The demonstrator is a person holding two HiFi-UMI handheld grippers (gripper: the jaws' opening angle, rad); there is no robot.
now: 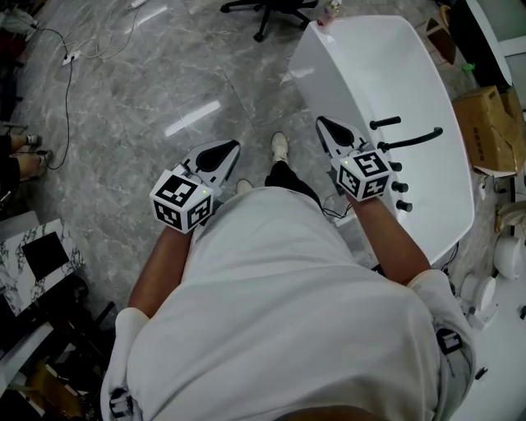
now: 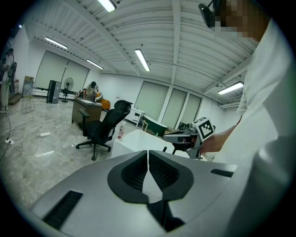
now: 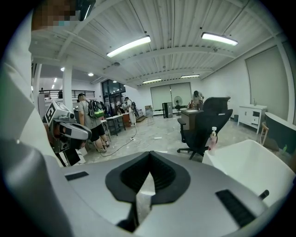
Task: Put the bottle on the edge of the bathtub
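Closest to us is our own white shirt (image 1: 279, 312), with both bare arms reaching forward from it. The left gripper (image 1: 233, 147) hangs over the grey marble floor (image 1: 140, 90), to the left of the bathtub (image 1: 386, 74) and apart from it. Its fingers (image 2: 162, 169) are pressed together tip to tip with nothing between them. The right gripper (image 1: 322, 122) hovers at the bathtub's near left rim, pointing along the tub. Its fingers (image 3: 163, 173) are likewise closed on nothing.

The bottle (image 1: 332, 11), a pale pump bottle, stands upright at the bathtub's far end by the left corner of the rim, well apart from both grippers. We cannot tell whether it rests on the rim itself or just beyond it. A black office chair (image 1: 271, 11) stands on the floor just left of that far corner. Black tap fittings (image 1: 404, 136) sit at the bathtub's near end, just beside the right gripper's marker cube (image 1: 364, 173). A cardboard box (image 1: 486, 123) lies to the right of the bathtub. Our shoe (image 1: 279, 146) is on the floor beside the bathtub's near left side, between the two grippers.
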